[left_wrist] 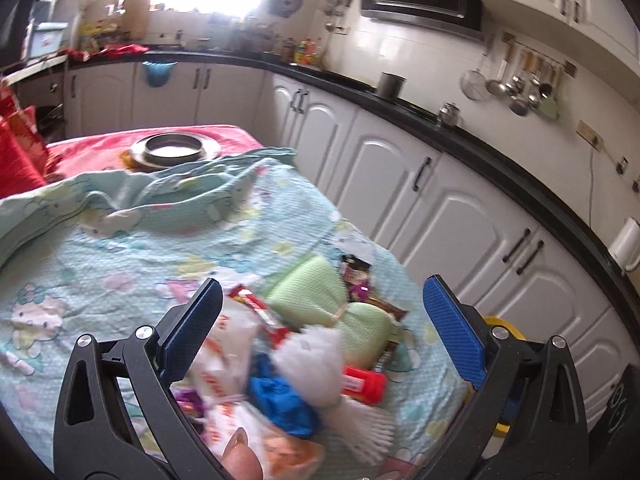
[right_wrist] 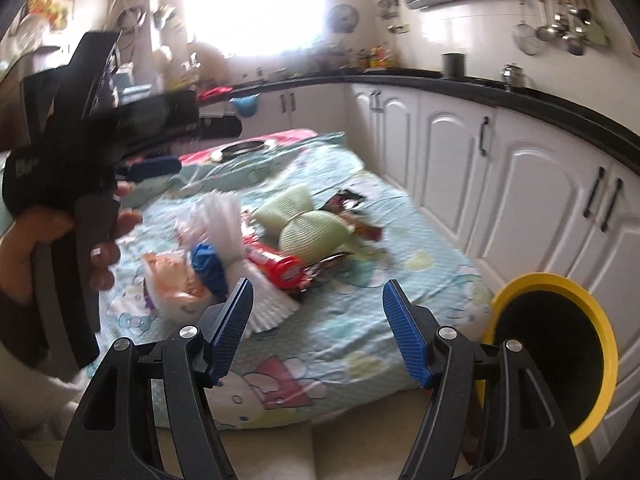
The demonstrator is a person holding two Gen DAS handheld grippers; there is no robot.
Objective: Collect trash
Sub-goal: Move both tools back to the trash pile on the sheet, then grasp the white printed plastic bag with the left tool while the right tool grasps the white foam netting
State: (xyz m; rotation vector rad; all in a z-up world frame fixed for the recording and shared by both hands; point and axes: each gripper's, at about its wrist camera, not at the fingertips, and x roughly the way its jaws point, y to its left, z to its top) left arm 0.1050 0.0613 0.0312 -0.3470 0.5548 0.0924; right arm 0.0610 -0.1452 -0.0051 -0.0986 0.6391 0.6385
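Observation:
A pile of trash lies on the table's patterned cloth (left_wrist: 100, 256): a white and orange plastic bag (left_wrist: 224, 364), blue crumpled plastic (left_wrist: 280, 396), white pleated paper cups (left_wrist: 316, 364), a red tube (left_wrist: 362, 384), green foam netting (left_wrist: 316, 288) and dark snack wrappers (left_wrist: 356, 272). My left gripper (left_wrist: 320, 320) is open above the pile, empty. My right gripper (right_wrist: 318, 320) is open and empty over the cloth's near edge, the pile (right_wrist: 256, 240) ahead on the left. The left gripper also shows in the right wrist view (right_wrist: 154, 168), held by a hand.
A yellow-rimmed black bin (right_wrist: 556, 344) stands beside the table's right corner, below the white cabinets (right_wrist: 500, 168). A metal plate with a ring (left_wrist: 174, 150) sits on the red cloth at the far end. The black counter (left_wrist: 440, 120) holds jars and a pot.

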